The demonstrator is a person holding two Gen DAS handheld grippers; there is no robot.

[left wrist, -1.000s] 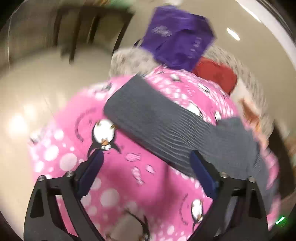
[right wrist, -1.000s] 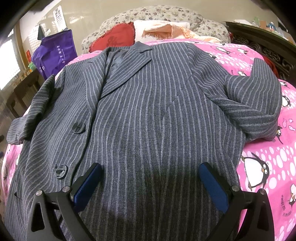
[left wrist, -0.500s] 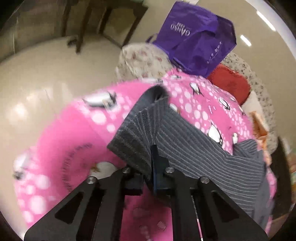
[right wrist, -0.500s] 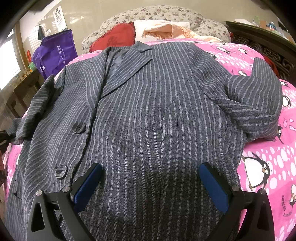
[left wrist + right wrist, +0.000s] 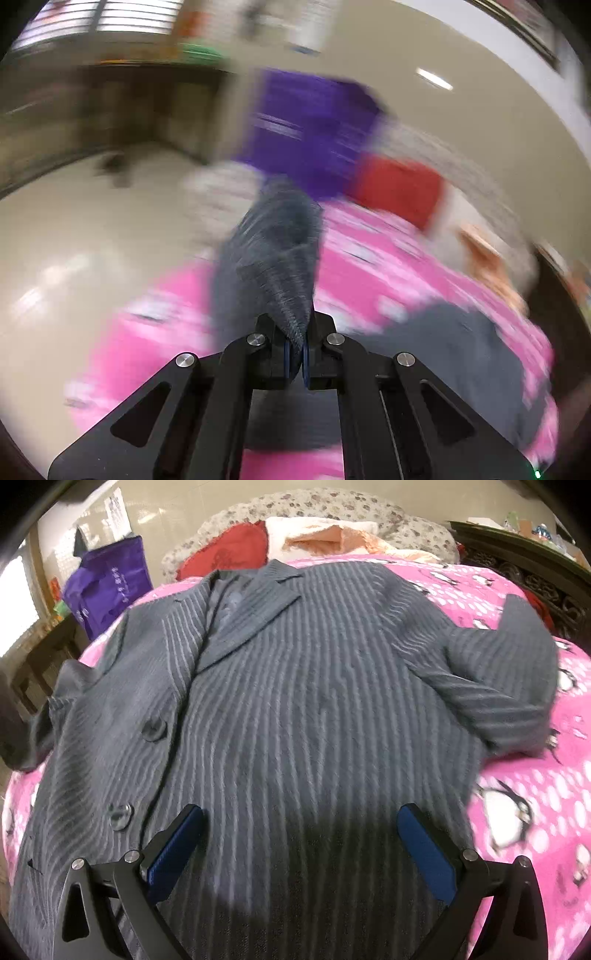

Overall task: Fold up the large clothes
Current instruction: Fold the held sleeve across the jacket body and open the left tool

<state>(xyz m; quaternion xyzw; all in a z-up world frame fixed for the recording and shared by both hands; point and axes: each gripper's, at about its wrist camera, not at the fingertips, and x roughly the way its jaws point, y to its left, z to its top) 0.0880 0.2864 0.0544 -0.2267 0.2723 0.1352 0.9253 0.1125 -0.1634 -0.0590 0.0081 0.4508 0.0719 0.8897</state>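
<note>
The grey striped jacket (image 5: 295,709) lies face up on the pink penguin blanket (image 5: 524,812) of the bed. The left hand-held gripper (image 5: 295,363) is clamped on the jacket's sleeve (image 5: 275,258), lifted clear of the blanket (this view is badly blurred). The right hand-held gripper (image 5: 299,843) hovers over the jacket's lower front, fingers spread wide apart.

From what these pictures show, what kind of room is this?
Most likely a bedroom: the striped jacket lies on a pink penguin blanket, a red pillow rests against a floral bolster, and a dark carved frame borders it.
</note>
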